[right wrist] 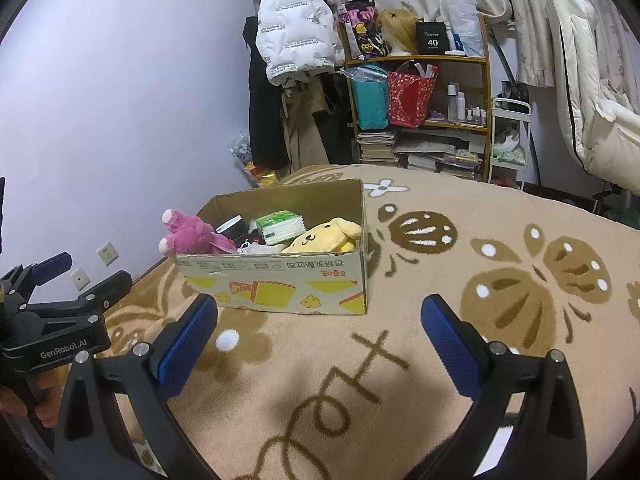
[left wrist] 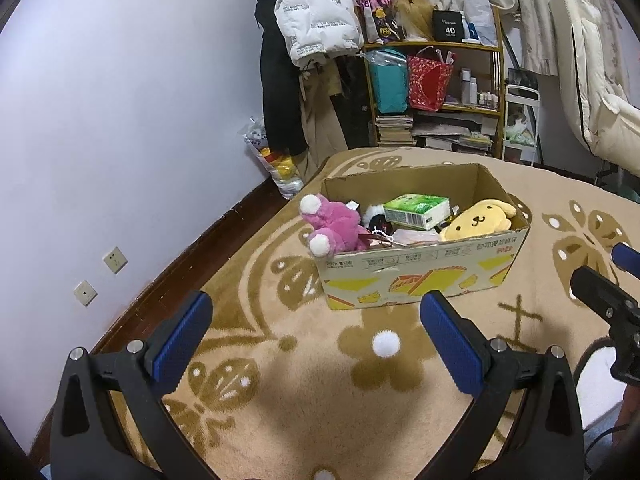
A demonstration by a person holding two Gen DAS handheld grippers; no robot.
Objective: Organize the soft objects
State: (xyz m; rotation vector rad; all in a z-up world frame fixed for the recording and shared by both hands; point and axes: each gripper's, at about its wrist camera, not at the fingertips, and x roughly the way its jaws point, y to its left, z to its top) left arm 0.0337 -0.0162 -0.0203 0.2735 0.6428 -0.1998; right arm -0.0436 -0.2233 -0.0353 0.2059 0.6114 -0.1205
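Note:
A cardboard box (left wrist: 424, 276) (right wrist: 280, 280) stands on the beige patterned rug (left wrist: 320, 380) (right wrist: 440, 280). Inside it lie a pink plush bear (left wrist: 334, 226) (right wrist: 192, 234) hanging over the left rim, a yellow plush dog (left wrist: 478, 220) (right wrist: 324, 236), a green tissue pack (left wrist: 416, 210) (right wrist: 280, 226) and a small black and white toy (left wrist: 376, 218). My left gripper (left wrist: 316, 312) hovers open above the rug, short of the box. My right gripper (right wrist: 320, 316) is open too, just in front of the box. Neither holds anything.
A shelf (left wrist: 436, 92) (right wrist: 420, 100) with bags, books and bottles stands behind the rug. Coats (left wrist: 312, 12) hang next to it. A white chair (left wrist: 592, 80) is at the right. A plastic bag (left wrist: 276, 160) sits by the wall. A hand (right wrist: 24, 404) grips the left tool.

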